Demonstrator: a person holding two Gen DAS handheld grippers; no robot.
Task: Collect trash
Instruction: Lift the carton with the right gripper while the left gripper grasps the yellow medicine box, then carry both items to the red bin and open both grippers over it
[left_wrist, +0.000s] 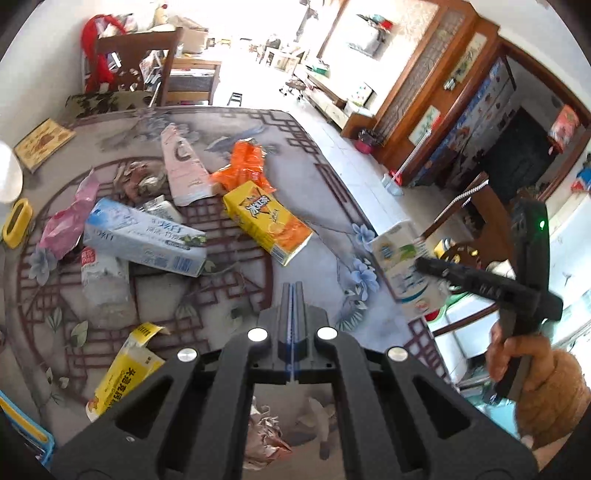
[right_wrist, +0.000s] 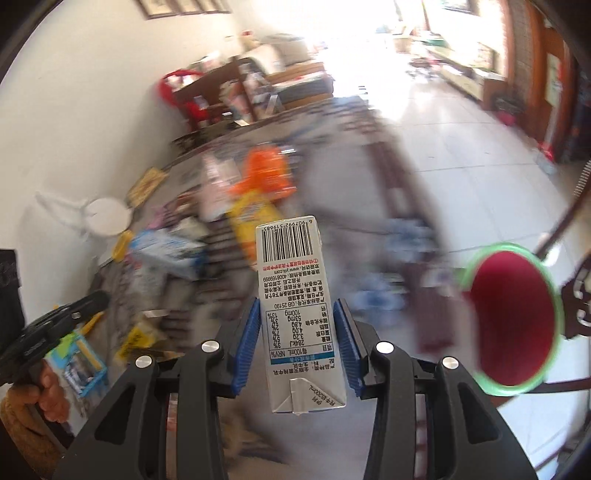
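Note:
My right gripper (right_wrist: 297, 343) is shut on a white milk carton (right_wrist: 295, 295), held in the air past the table's right edge; the carton (left_wrist: 406, 269) and the right gripper (left_wrist: 428, 264) also show in the left wrist view. My left gripper (left_wrist: 291, 291) is shut and empty, low over the patterned table (left_wrist: 321, 229). Trash lies on the table: a yellow juice carton (left_wrist: 266, 221), an orange wrapper (left_wrist: 245, 166), a blue-white box (left_wrist: 144, 236), a pink bag (left_wrist: 66, 218), a clear bottle (left_wrist: 105, 284), a yellow packet (left_wrist: 122, 373) and crumpled paper (left_wrist: 266, 435).
A bin with a green rim and red inside (right_wrist: 513, 317) stands on the floor to the right of the table. A yellow holder (left_wrist: 16, 221) and a framed board (left_wrist: 44, 144) lie at the table's left. Chairs (left_wrist: 147, 62) stand behind it.

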